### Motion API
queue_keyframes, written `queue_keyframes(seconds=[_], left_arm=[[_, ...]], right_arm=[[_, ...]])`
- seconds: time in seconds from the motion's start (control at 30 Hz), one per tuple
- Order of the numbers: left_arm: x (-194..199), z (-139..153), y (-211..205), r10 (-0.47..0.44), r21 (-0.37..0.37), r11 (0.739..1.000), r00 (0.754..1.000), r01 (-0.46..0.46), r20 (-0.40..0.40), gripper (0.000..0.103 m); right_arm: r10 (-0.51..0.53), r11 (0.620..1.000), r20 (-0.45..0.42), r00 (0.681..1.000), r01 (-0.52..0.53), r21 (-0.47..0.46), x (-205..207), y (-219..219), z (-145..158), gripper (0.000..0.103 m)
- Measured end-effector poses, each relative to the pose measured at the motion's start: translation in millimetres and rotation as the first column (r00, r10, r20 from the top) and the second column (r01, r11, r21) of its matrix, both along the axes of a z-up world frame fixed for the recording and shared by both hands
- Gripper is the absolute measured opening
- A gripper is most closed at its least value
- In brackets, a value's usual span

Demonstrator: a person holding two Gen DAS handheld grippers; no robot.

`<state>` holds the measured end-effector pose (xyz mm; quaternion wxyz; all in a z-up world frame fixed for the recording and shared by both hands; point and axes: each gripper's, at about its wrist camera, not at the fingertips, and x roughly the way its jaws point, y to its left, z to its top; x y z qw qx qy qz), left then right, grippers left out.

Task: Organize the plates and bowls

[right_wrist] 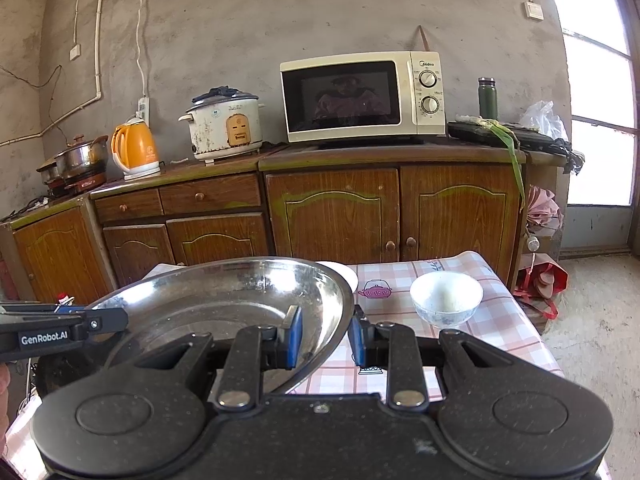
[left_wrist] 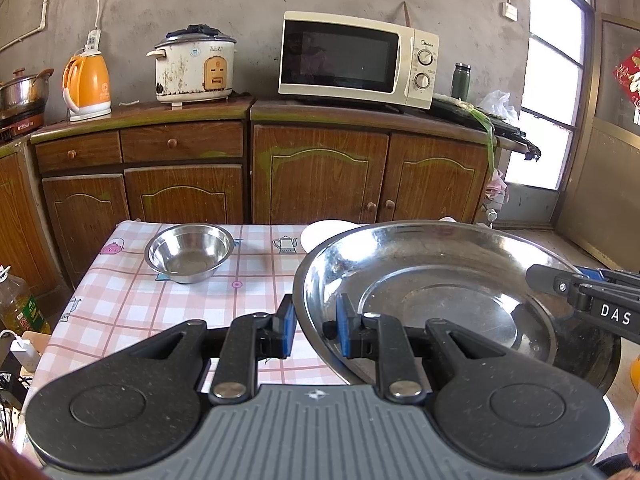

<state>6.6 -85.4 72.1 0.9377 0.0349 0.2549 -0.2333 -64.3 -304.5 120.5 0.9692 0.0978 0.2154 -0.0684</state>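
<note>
The left gripper (left_wrist: 315, 330) clamps the basin's (left_wrist: 440, 280) left rim; the right gripper (right_wrist: 325, 338) clamps its right rim. The shiny steel basin hangs over the table's (left_wrist: 120, 300) near edge. A steel bowl (left_wrist: 190, 252) sits far left, a white bowl (right_wrist: 446, 298) far right.

The big steel basin (left_wrist: 440, 300) fills the middle of my counter (left_wrist: 128, 304), held at opposite rims by my left claw (left_wrist: 316, 330) and my right claw (right_wrist: 325, 332), so nothing passes between them. To my left, a small steel bowl (left_wrist: 190, 252) stands well apart, with bare checked cloth around it and in front of it. To my right, a white bowl (right_wrist: 446, 298) stands near the basin, with only a narrow lane between. Behind the basin a white plate (left_wrist: 324, 232) blocks the far edge.
</note>
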Motion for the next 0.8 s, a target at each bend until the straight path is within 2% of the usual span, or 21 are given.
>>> queue_keyframes(seconds=[0.8], left_arm=[[-8, -10, -3, -0.023, 0.001, 1.000, 1.000, 0.023, -0.021, 0.021]], right_arm=[[-0.025, 1.000, -0.017, 1.000, 0.025, 0.015, -13, -1, -13, 0.032]])
